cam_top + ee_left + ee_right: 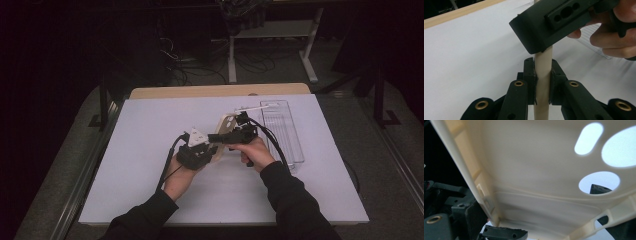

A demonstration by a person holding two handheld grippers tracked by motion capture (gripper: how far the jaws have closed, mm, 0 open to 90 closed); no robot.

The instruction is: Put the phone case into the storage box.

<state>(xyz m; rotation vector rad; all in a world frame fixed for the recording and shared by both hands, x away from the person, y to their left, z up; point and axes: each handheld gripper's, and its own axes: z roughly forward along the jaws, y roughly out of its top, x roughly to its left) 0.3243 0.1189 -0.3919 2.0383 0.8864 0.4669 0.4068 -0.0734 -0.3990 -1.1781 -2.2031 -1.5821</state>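
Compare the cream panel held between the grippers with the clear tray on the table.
The cream panel is opaque, the clear tray see-through. The panel is held up on edge off the table, clamped in the left gripper with the right gripper at it too; the tray lies flat on the white sheet, untouched. The panel has round and oval holes; the tray has a ribbed floor. Both look like plastic.

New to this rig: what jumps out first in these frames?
A cream plastic panel with round and oval cutouts, held up off the white table sheet near its middle between both hands. The left tool is shut on the panel's thin edge, and the right tool meets the panel from the other side. A clear ribbed plastic tray lies on the sheet to the right.
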